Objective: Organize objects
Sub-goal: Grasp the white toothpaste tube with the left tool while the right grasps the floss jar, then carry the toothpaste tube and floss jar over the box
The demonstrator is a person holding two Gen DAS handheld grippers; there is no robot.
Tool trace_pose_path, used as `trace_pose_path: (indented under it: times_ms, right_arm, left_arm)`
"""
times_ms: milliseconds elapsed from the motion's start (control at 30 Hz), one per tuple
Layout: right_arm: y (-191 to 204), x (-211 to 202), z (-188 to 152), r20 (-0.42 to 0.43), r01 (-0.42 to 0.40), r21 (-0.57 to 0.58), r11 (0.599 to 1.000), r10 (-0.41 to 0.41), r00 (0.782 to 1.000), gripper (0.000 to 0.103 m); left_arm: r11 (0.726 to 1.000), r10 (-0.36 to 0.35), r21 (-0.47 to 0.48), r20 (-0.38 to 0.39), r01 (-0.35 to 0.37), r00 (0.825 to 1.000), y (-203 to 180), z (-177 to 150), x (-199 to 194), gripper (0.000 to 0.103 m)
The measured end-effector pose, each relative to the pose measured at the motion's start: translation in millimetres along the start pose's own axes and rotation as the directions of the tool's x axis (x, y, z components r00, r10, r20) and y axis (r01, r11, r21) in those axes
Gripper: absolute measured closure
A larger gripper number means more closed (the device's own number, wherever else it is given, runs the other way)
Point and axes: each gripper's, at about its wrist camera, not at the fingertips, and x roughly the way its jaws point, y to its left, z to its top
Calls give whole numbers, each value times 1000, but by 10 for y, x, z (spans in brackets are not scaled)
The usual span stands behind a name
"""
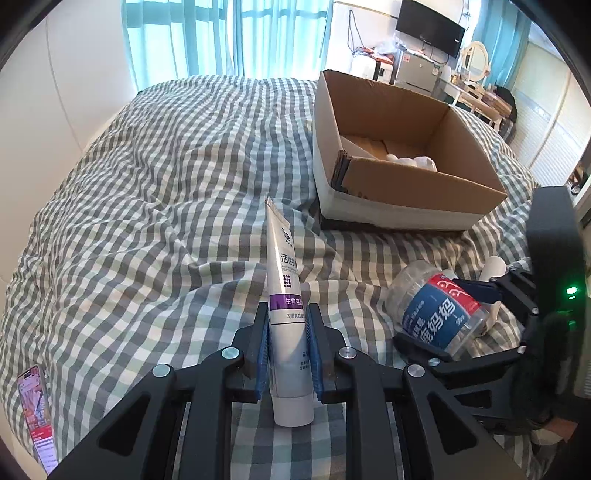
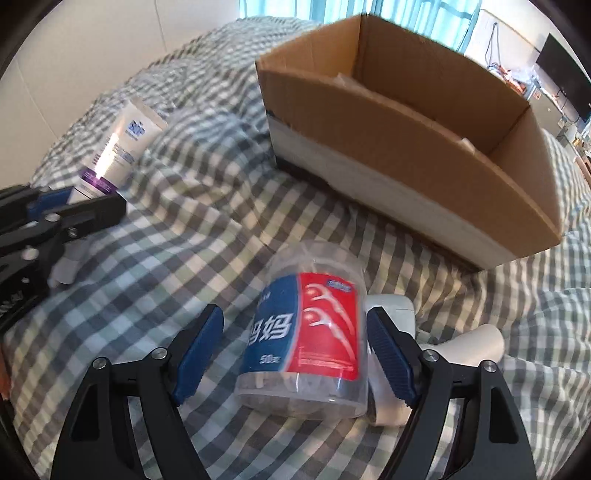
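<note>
Pinching a toothpaste tube (image 1: 286, 295) in my left claw (image 1: 289, 354), short of the cardboard box (image 1: 406, 206). My right claw (image 2: 295, 354) stands spread around a floss jar (image 2: 306, 332) lying before the box. White items (image 1: 410, 161) already sit inside; both pieces remain outstanding.

bed (image 1: 166, 177): grey-and-white checked cover, rumpled
curtains (image 1: 229, 33): pale blue, behind the bed
screen (image 1: 430, 26): dark, wall-mounted
phone (image 1: 37, 413): lit, at the bed's edge

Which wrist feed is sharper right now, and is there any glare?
Left wrist view: sharp, tube print legible, windows blown out. Right wrist view: motion-blurred across box and bedding, with a bright glare patch on the tube.
</note>
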Motion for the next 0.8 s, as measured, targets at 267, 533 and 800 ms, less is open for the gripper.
trace_pose_path:
  times_ms: [267, 533, 800]
  right_arm:
    - [-82, -81, -64, 32, -2, 22, 1000, 2, 999, 41]
    - [40, -350, -136, 97, 42, -42, 998, -38, 995, 41]
    - [102, -647, -219, 150, 88, -65, 994, -78, 986, 41]
  left_arm:
    - [1000, -3, 24, 12, 3, 1000, -57, -23, -65, 84]
    - [999, -4, 40, 40, 2, 999, -98, -47, -231, 84]
    - [999, -3, 50, 84, -2, 996, -119, -72, -479, 84]
